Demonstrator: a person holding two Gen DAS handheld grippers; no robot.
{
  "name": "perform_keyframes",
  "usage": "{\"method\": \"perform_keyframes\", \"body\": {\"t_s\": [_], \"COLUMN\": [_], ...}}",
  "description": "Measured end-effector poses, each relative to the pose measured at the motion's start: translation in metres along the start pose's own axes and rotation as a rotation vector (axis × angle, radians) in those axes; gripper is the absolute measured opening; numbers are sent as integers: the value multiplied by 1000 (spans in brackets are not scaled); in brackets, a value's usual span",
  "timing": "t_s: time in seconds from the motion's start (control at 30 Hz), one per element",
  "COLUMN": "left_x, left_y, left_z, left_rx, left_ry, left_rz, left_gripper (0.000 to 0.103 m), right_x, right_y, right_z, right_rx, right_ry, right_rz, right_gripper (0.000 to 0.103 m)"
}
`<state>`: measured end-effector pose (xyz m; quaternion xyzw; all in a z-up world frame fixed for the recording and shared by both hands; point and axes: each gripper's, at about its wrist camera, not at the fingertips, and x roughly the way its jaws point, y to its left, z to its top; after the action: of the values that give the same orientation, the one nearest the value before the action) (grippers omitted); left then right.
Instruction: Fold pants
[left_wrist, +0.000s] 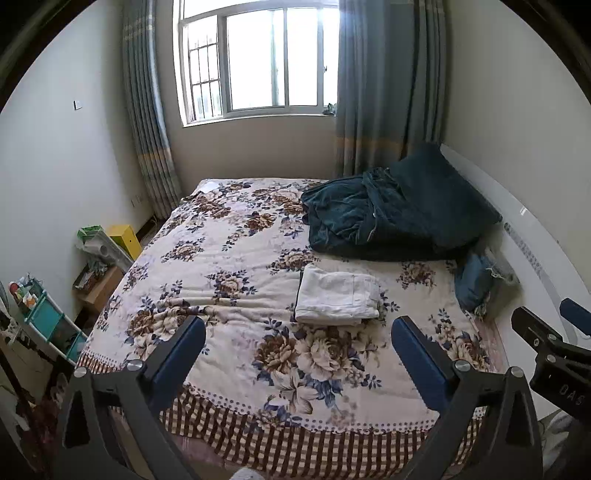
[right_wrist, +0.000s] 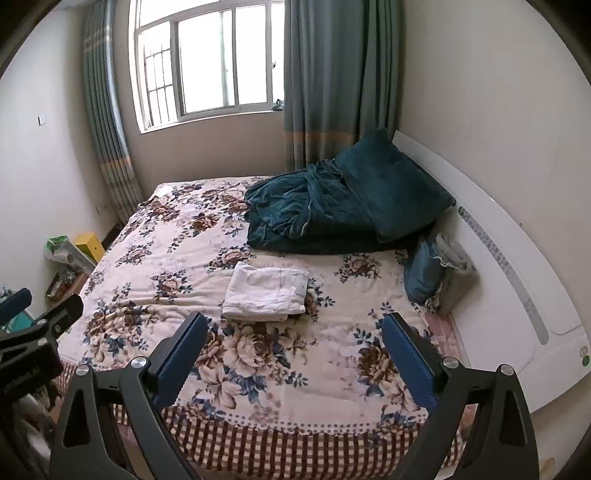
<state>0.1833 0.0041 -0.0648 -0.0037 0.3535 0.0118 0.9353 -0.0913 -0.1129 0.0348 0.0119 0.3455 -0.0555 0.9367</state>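
Lying folded on bedspread, pants beyond both gaping claws, untouched.

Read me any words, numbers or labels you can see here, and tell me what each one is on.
"DA6", roughly, though the characters are not crisp: on the black body of the right gripper.
Faint print on the body of the left gripper: too blurred to read.
Green box beside the bed: print too small to read.
The white pants show no readable tag.
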Motion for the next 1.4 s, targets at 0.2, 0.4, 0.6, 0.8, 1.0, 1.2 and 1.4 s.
{"method": "perform_keyframes", "body": {"t_s": [0.2, 0.4, 0.6, 0.8, 1.0, 1.2, 1.4], "left_x": [14, 36, 58, 74, 84, 89, 90], "left_y": [2, 0, -2, -5, -7, -9, -12], "left_z": [4, 8, 7, 6, 8, 7, 7], "left_rx": [2, 16, 21, 35, 52, 56, 62], "left_ry": [-15, -13, 16, 42, 53, 62, 55], "left_rz": [36, 61, 72, 82, 57, 54, 55], "left_gripper": [103, 103, 103, 103, 103, 103, 103], "right_x": [23, 49, 79, 104, 112, 116, 118], "right_y": [-1, 1, 1, 2, 2, 4, 4], "right_z": [7, 13, 17, 16, 14, 12, 12], "right_rx": [9, 22, 37, 35, 33, 32, 29], "right_ry": [-37, -36, -13, 17, 24, 32, 34], "right_rz": [-43, -66, -76, -85, -92, -88, -84], "right_gripper": [101, 101, 101, 101, 101, 101, 101]}}
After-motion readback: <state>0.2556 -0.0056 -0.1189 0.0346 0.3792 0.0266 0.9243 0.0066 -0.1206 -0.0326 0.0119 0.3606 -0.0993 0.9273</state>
